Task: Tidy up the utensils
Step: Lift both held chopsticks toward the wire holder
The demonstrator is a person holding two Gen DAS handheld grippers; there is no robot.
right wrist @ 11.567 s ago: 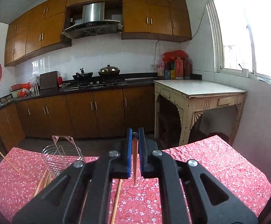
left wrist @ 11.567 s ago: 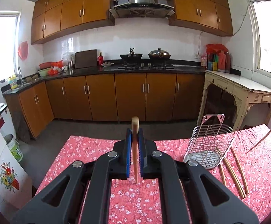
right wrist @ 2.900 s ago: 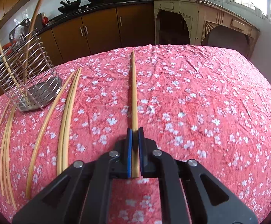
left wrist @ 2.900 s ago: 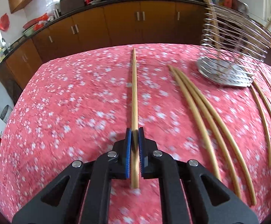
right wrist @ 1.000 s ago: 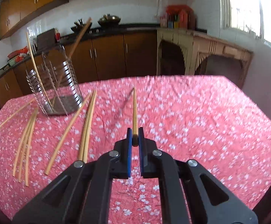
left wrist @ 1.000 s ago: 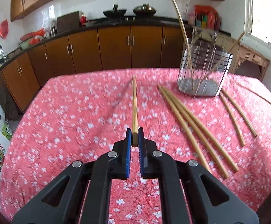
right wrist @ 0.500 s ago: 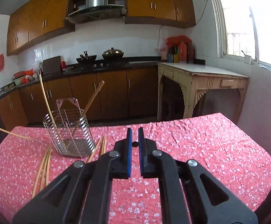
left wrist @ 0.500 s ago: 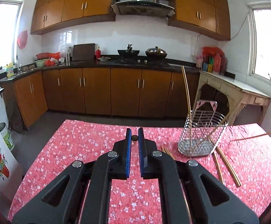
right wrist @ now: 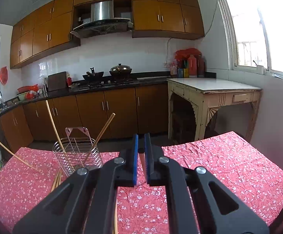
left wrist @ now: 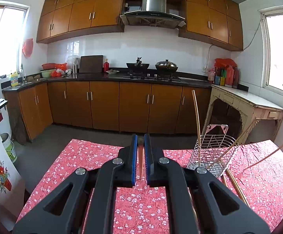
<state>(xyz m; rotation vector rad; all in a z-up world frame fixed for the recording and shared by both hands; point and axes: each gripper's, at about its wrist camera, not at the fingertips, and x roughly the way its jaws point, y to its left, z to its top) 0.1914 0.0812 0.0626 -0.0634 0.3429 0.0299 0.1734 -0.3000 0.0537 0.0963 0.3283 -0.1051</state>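
A: Left wrist view: the left claw (left wrist: 141, 142) is closed on a chopstick (left wrist: 141, 159), seen end-on between the blue pads, above the red floral table (left wrist: 137, 204).

B: Right wrist view: the right claw (right wrist: 141, 142) is clamped on a second chopstick (right wrist: 141, 159). The wire utensil holder (right wrist: 77, 154) is noted upright toward the table's far left, two sticks leaning in it; loose chopsticks (right wrist: 57, 177) lie beside its base.
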